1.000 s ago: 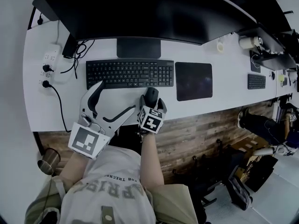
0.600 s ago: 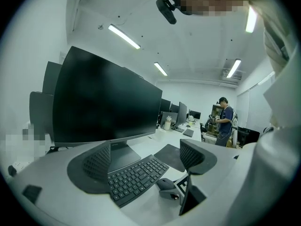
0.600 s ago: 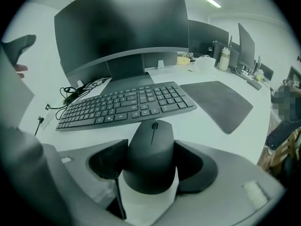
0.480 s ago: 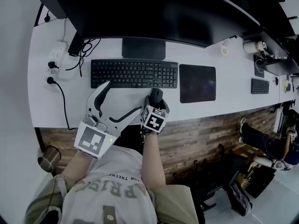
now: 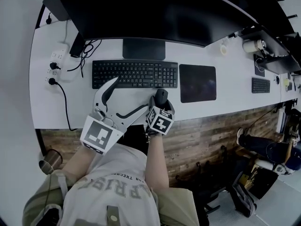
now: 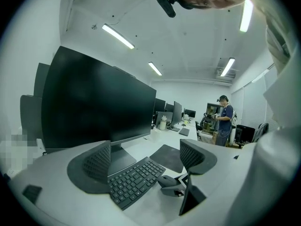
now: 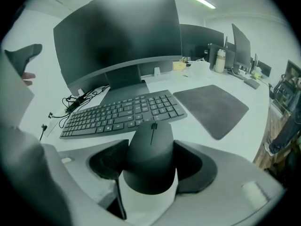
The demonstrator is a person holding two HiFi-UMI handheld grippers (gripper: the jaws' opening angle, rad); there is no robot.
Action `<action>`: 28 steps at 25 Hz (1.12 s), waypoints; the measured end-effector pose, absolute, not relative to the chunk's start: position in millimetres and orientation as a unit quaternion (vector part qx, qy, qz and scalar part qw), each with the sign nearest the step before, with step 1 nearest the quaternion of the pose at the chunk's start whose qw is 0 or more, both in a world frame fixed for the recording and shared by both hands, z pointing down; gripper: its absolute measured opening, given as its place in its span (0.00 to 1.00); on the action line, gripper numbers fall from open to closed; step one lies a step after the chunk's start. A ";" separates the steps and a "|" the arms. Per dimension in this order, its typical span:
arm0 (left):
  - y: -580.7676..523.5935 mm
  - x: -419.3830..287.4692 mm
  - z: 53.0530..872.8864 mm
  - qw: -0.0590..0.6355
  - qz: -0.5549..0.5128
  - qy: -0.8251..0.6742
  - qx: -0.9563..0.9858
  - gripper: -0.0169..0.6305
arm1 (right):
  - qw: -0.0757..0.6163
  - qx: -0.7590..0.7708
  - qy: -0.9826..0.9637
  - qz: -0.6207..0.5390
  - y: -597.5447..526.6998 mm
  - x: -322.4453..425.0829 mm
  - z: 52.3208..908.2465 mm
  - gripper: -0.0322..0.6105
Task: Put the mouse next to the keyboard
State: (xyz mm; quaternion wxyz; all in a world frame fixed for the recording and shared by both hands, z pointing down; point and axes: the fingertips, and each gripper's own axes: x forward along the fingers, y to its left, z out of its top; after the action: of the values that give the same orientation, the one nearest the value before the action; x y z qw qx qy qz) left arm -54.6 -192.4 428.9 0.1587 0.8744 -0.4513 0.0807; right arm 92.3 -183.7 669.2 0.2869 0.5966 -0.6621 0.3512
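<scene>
The dark mouse (image 5: 161, 97) is just in front of the black keyboard's (image 5: 135, 74) right end, left of the mouse pad (image 5: 197, 83). My right gripper (image 5: 161, 102) comes at it from the near side, and both pads press on the flanks of the mouse (image 7: 151, 154). Whether the mouse (image 6: 168, 180) rests on the white desk (image 5: 70, 112) or hangs just above it, I cannot tell. My left gripper (image 5: 127, 95) stands wide open over the desk in front of the keyboard (image 6: 134, 181), with nothing between its fingers.
A large monitor (image 5: 141, 13) on its stand (image 5: 144, 49) is behind the keyboard. A power strip (image 5: 56, 62) with cables lies at the left. Further desks, monitors and a second small keyboard (image 5: 258, 84) are on the right. A person (image 6: 225, 121) stands far off.
My right gripper and the mouse have shifted a little to the right along the keyboard's front edge. The left gripper has edged closer to the keyboard.
</scene>
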 end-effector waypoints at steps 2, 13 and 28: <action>-195.0 -49.1 426.9 0.155 0.080 -0.446 0.878 0.70 | 0.280 0.604 -0.663 0.342 -188.7 99.9 659.2 0.52; -227.3 5.4 423.1 0.155 0.073 -0.440 0.882 0.70 | 0.281 0.622 -0.666 0.301 -221.7 170.7 631.0 0.52; -286.8 103.5 434.9 0.175 0.077 -0.542 0.818 0.70 | 0.325 0.523 -0.737 0.279 -315.1 271.2 642.8 0.52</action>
State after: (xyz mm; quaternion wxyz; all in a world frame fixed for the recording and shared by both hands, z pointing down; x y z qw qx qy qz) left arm 103.5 -286.8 434.9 0.1750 0.8182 -0.5422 0.0769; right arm 271.2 -315.1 642.8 0.3247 0.5226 -0.7373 0.2790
